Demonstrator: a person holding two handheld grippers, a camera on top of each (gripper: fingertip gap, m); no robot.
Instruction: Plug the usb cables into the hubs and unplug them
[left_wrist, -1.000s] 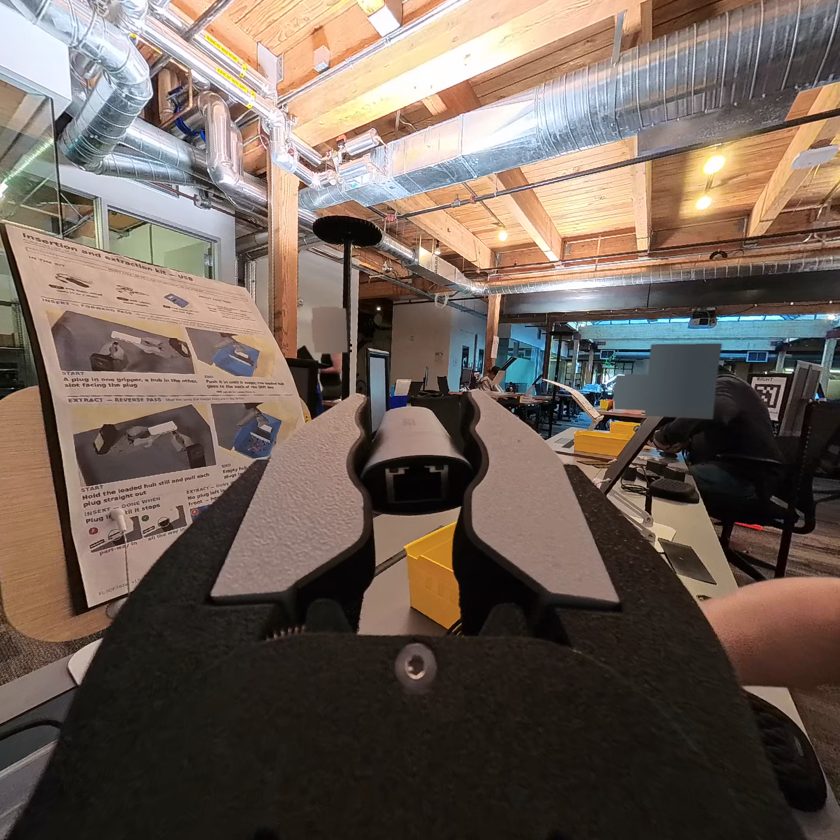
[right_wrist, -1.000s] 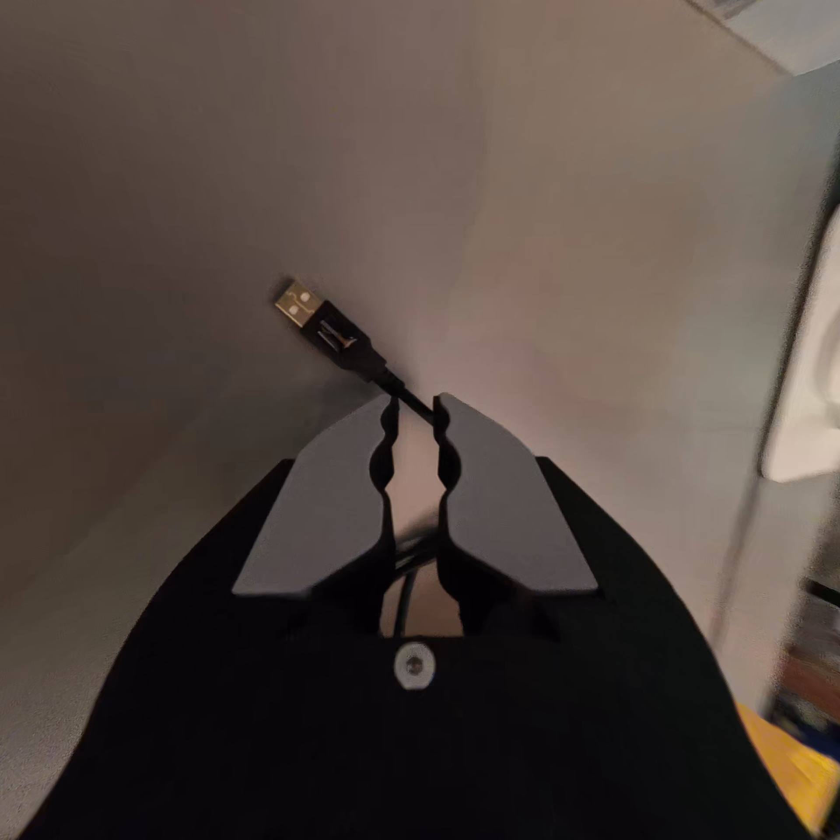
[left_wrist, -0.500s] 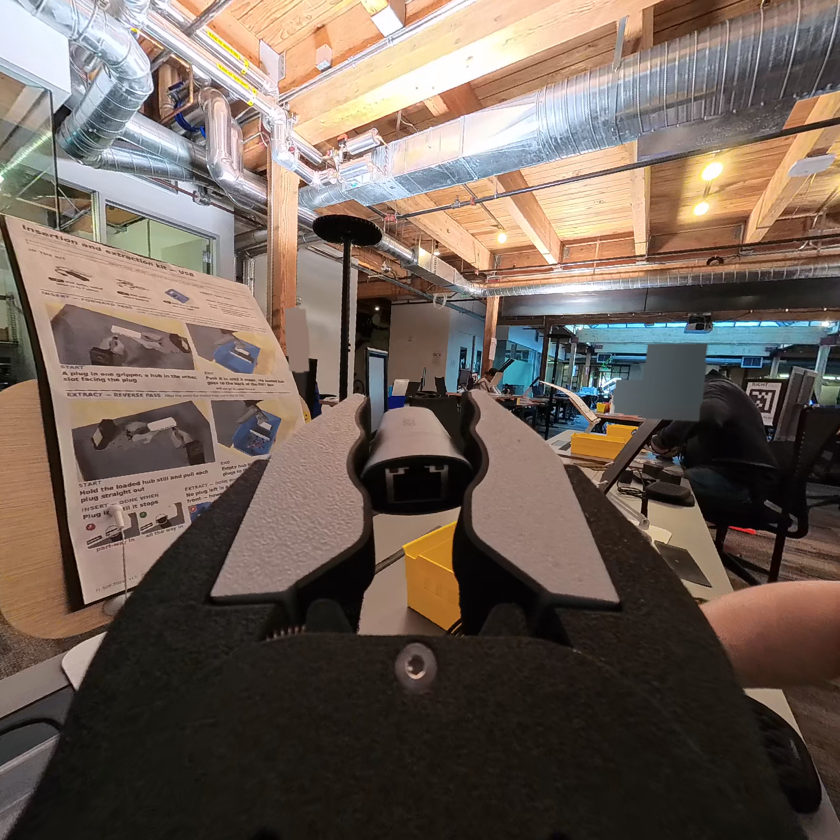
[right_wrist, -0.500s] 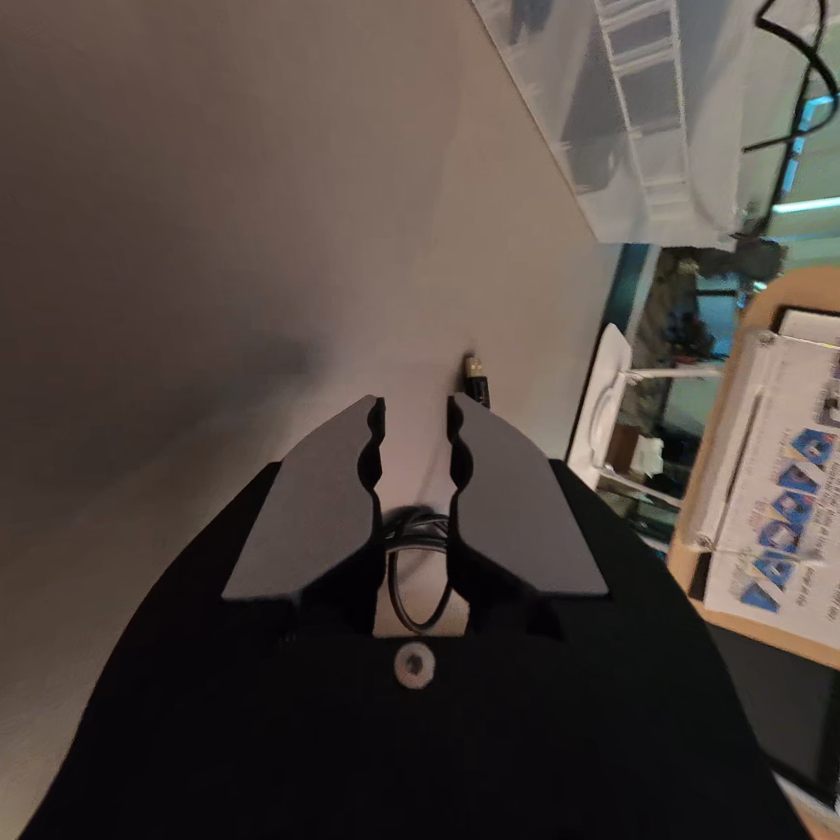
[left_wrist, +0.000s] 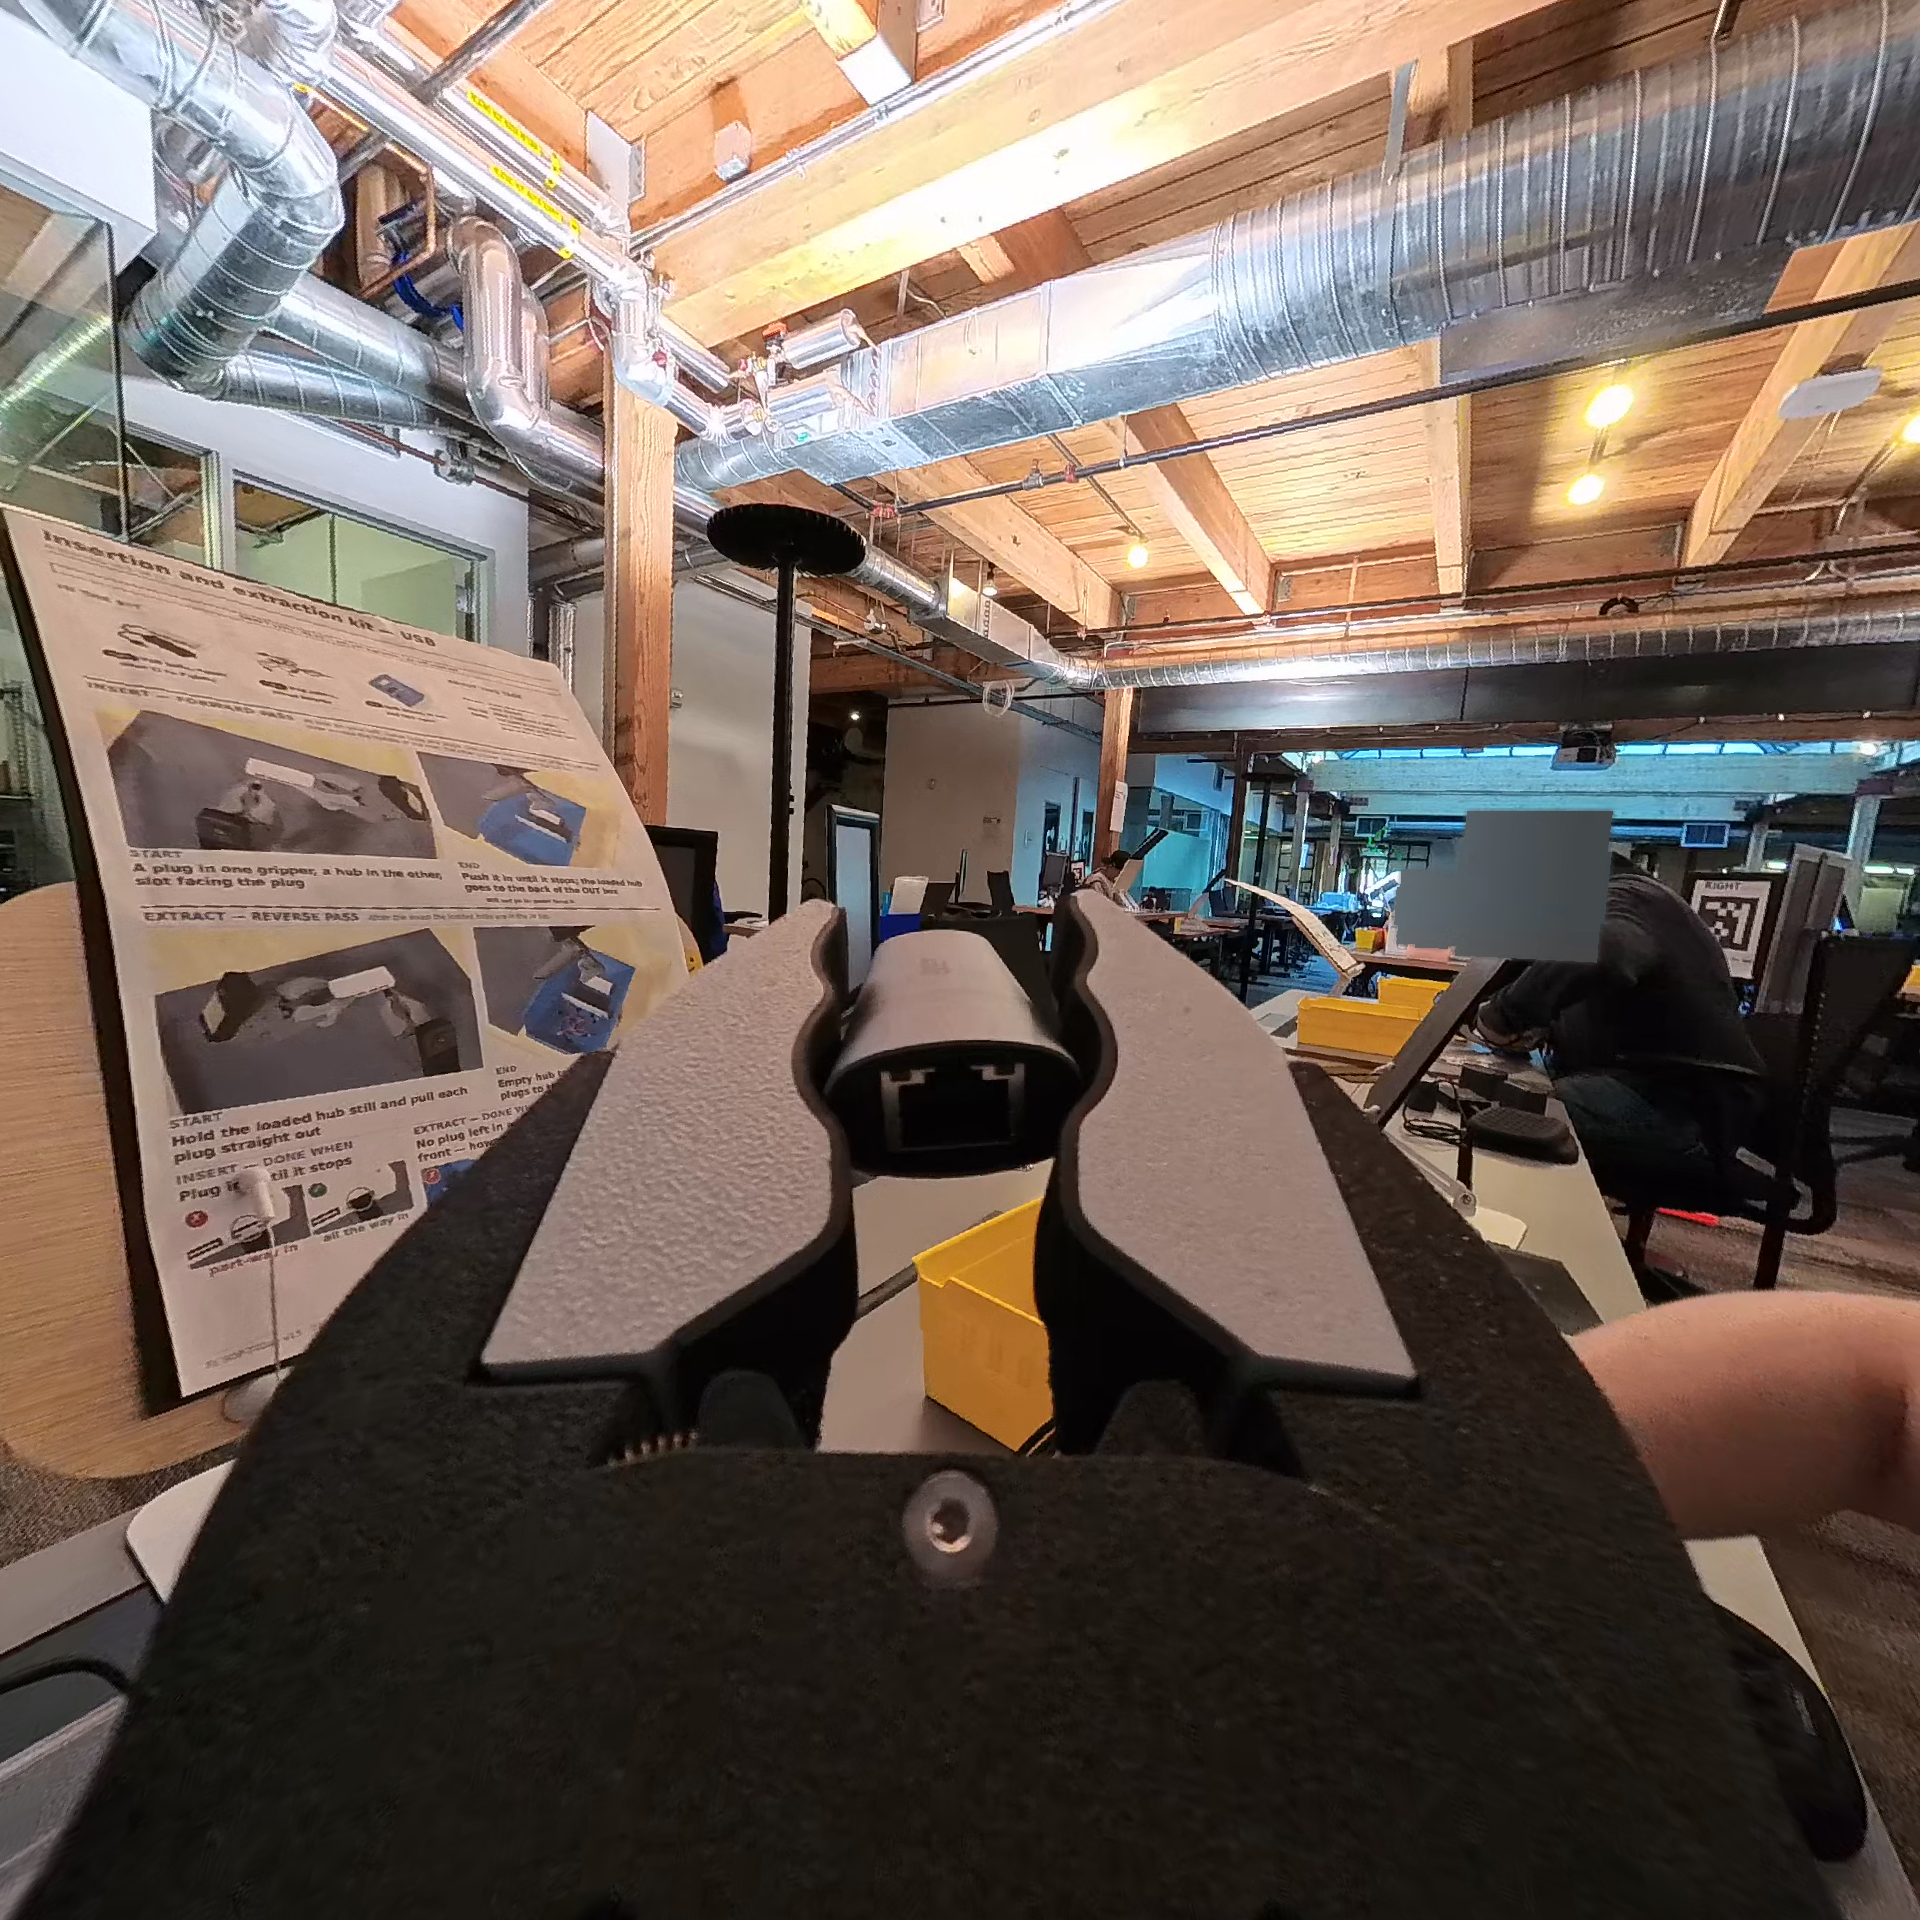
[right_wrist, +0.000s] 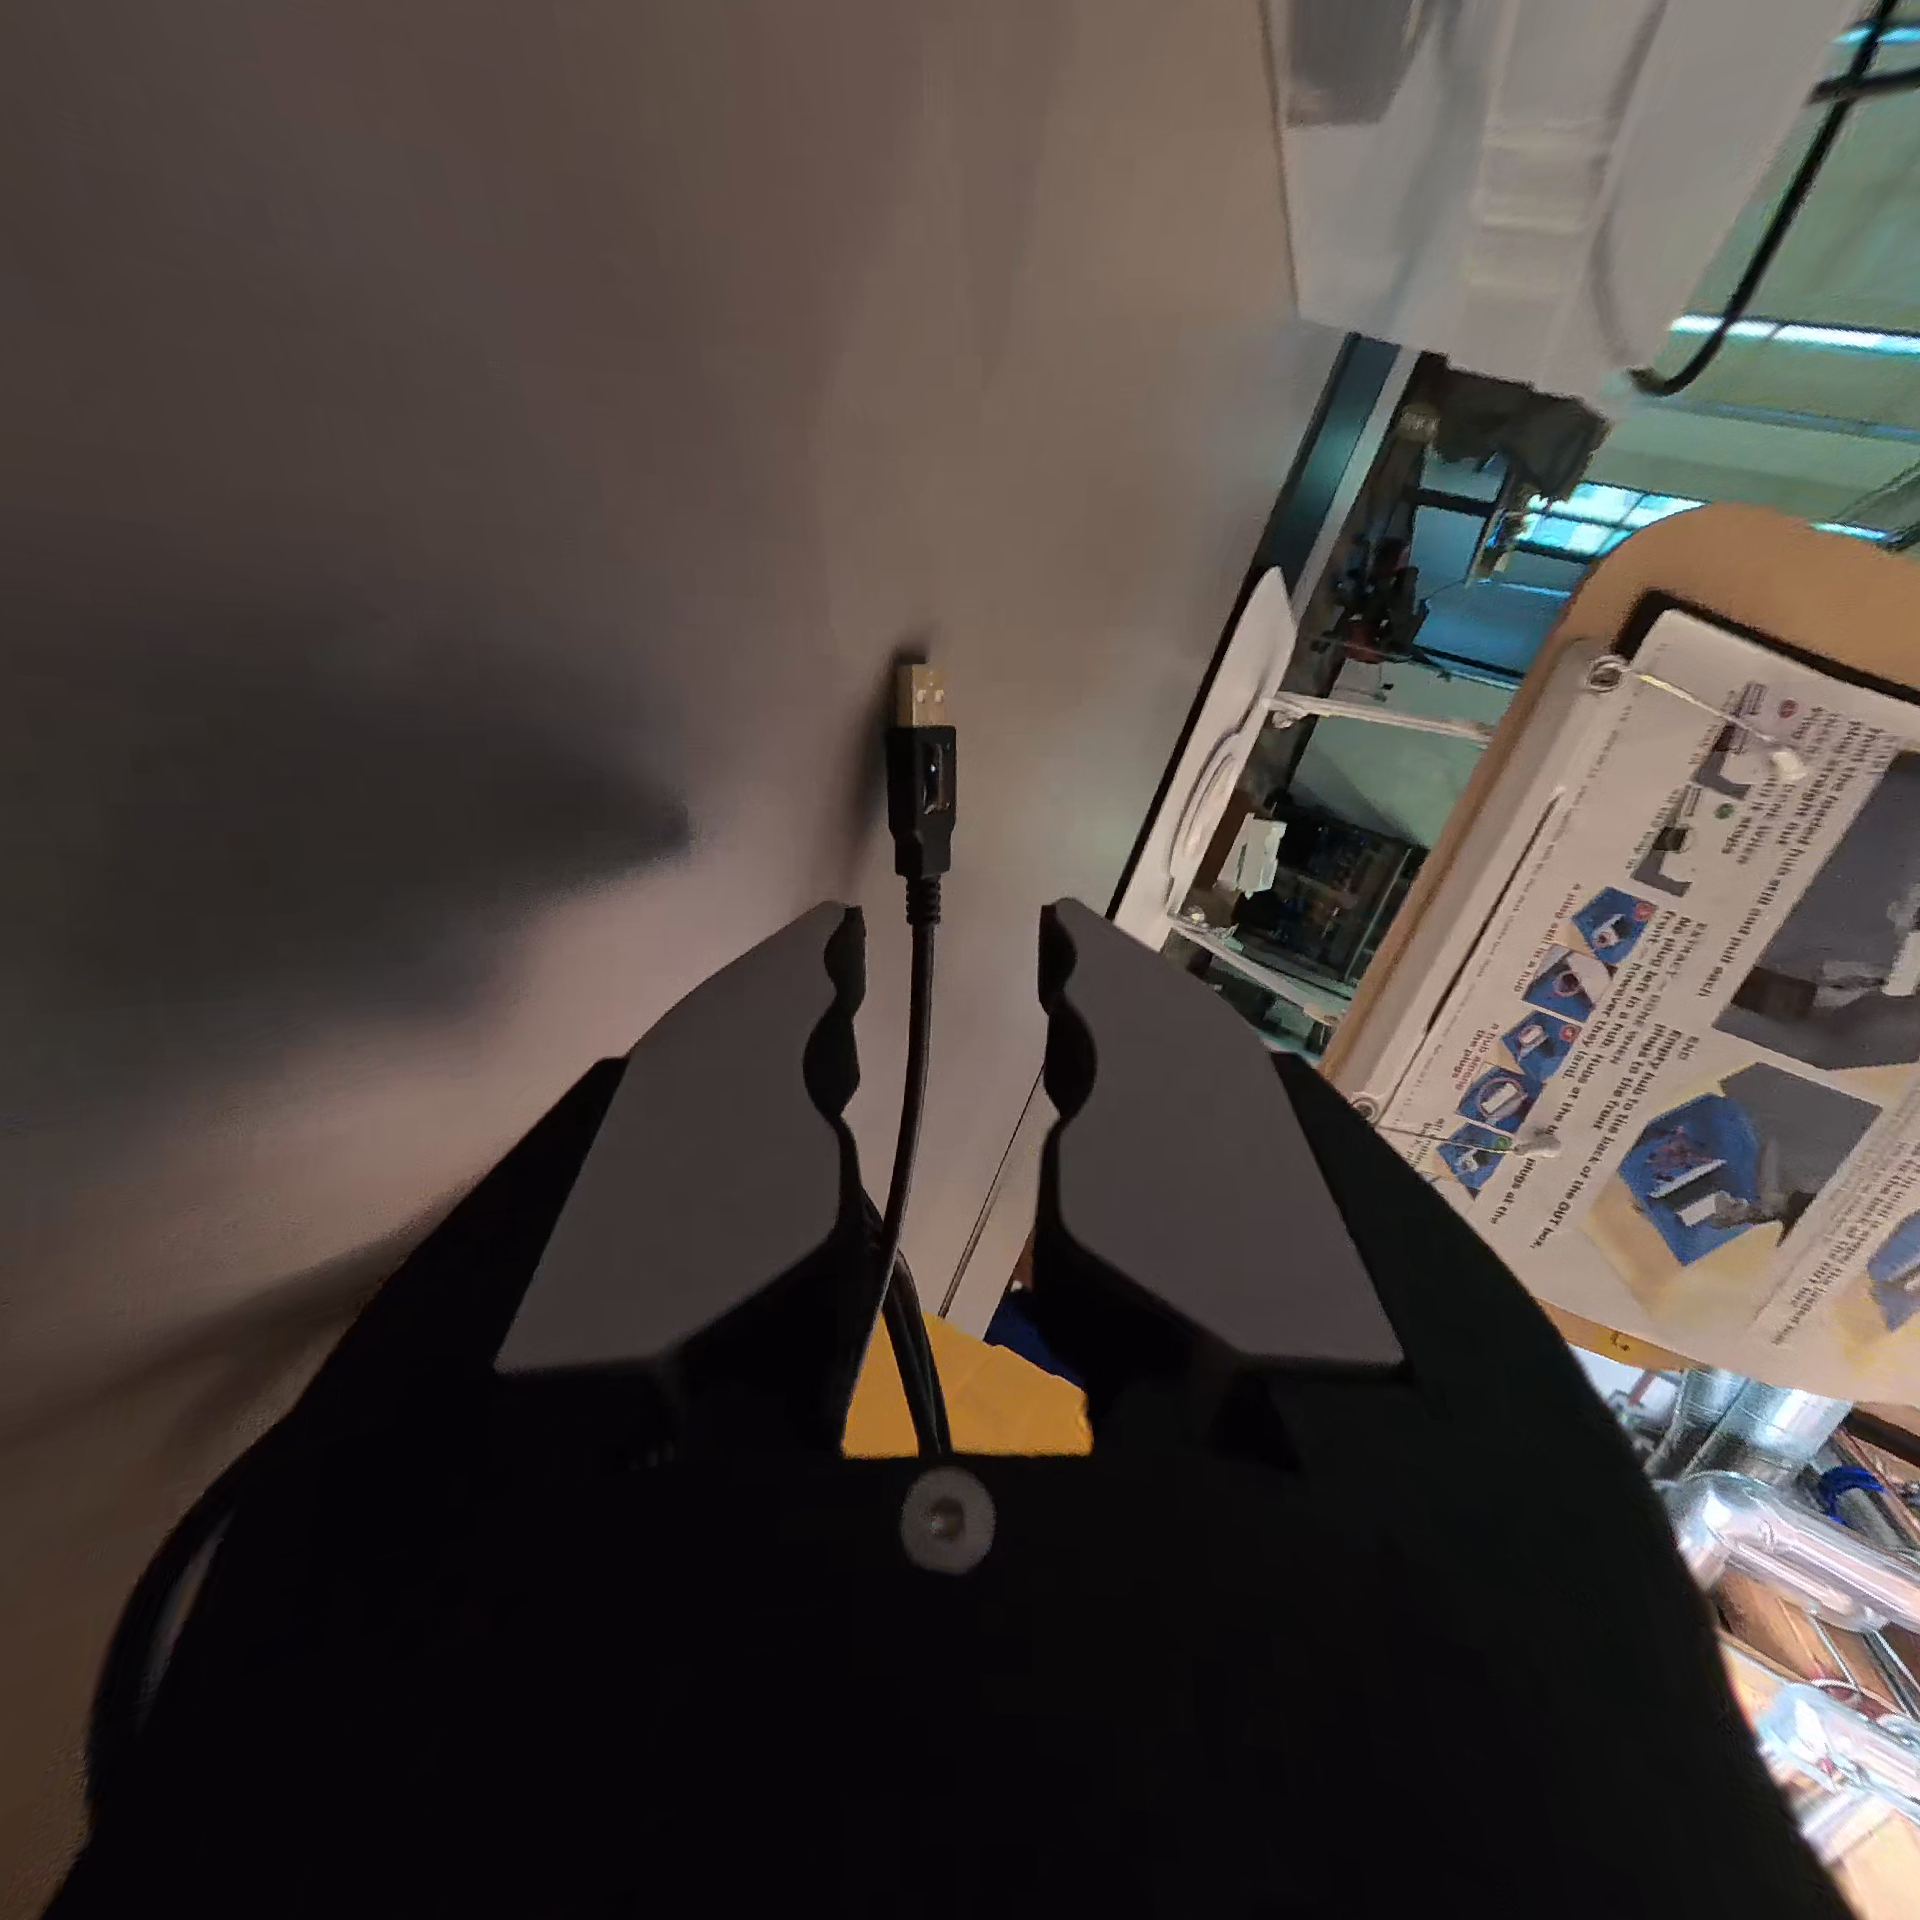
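Left tool (left_wrist: 951, 1023) unchanged across the last second: jaws clamped on the dark grey hub (left_wrist: 951, 1070), held level above the surface (left_wrist: 1538, 1205), a wide square port facing the camera; USB slots not visible from here. Yellow bin (left_wrist: 982, 1340) sits below at 6 o'clock of the hub, instruction sheet (left_wrist: 312, 935) at 9 o'clock, a person's forearm (left_wrist: 1766, 1403) at 4 o'clock. Right tool (right_wrist: 951, 961) is what changed: a second ago its jaws were nearly together on the cable just behind the plug; now they stand clearly apart, gripping nothing, and the view has swung round. The black usb cable (right_wrist: 914, 1091) runs loose up the gap, closer to the left finger, and its plug (right_wrist: 923, 769) lies on the pale surface at 12 o'clock just past the fingertips, metal end pointing away. Read: regrasp in progress, aiming for the plug body. Nothing plugged yet; insertion is probably next once the plug is pinched.
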